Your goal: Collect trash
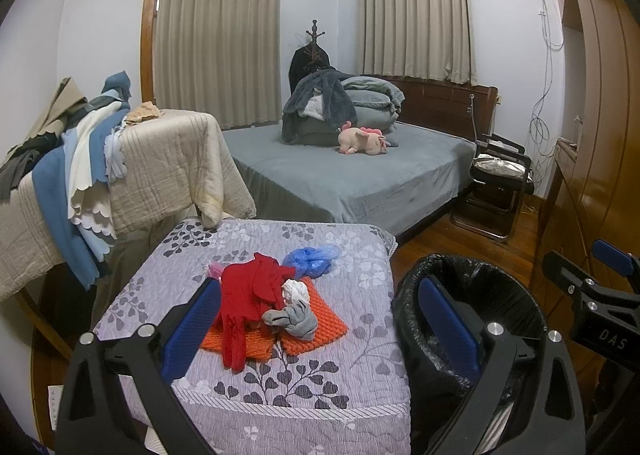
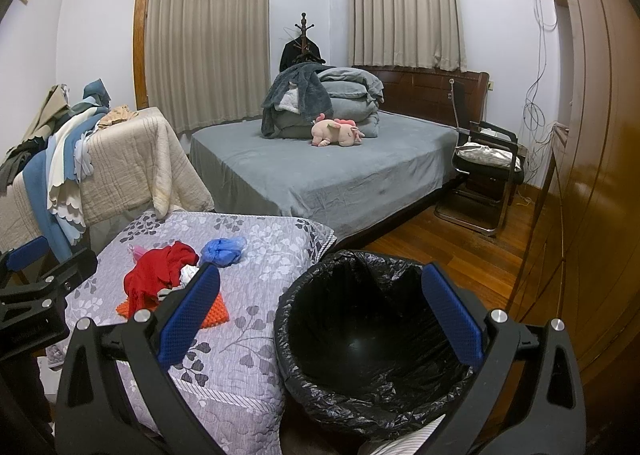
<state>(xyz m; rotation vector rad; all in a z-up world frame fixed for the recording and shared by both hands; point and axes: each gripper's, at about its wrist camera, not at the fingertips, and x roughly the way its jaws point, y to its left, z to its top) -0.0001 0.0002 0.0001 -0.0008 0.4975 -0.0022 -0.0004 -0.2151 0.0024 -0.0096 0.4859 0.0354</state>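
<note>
Black liner is lining the trash bin (image 2: 372,339), which is sitting on the floor just beside the quilted surface (image 1: 256,387); the bin is looking empty in the right wrist view. The pile on the surface is mixing cloth with trash: an orange knit mat (image 1: 316,329) is lying under a red garment (image 1: 248,295), a grey sock (image 1: 298,321), a crumpled blue plastic bag (image 1: 312,257) and a small white paper wad (image 1: 295,291).

The left tool (image 1: 320,327) is hovering over the pile with its fingers wide apart, gripping nothing. The right tool (image 2: 320,315) is hovering over the bin mouth, likewise spread and empty.

Risks, as judged:
- The wad is touching garment and sock, so a wide closing is likely to be snagging cloth along with it.
- The bag is thin, so it may be slipping from the pads.
- Any drop at the rim is risking a fall between bin and surface.
</note>
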